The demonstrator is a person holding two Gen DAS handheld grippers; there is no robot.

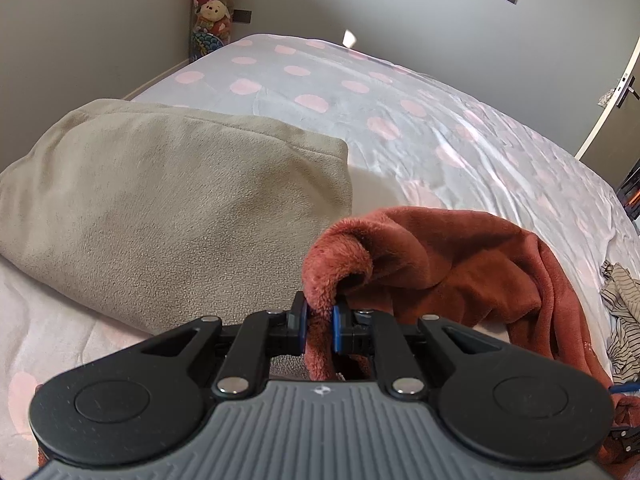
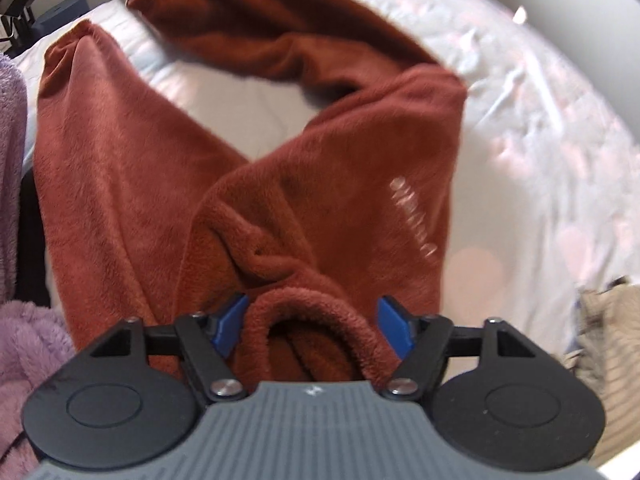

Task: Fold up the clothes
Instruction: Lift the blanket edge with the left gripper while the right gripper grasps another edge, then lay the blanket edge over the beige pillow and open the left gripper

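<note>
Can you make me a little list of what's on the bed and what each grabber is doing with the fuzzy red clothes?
place: bed sheet with pink dots
main thing: fuzzy red garment, spread and twisted on the bed
left gripper: shut on a bunched edge of the red garment
right gripper: open, a fold of red fabric between its blue pads, not pinched
other clothes: beige fleece lying flat; striped cloth at the bed's edge; purple fluffy fabric

The fleece garment (image 1: 460,264) is rust red, with pale lettering on one side. The folded blanket (image 1: 168,208) is beige. The bed sheet (image 1: 420,120) is light grey with pink dots. Each tool has black arms, blue pads (image 2: 394,320) and a grey ribbed body. A lilac fluffy cloth (image 2: 16,340) lies at the left, a striped cloth (image 1: 624,320) at the right.
</note>
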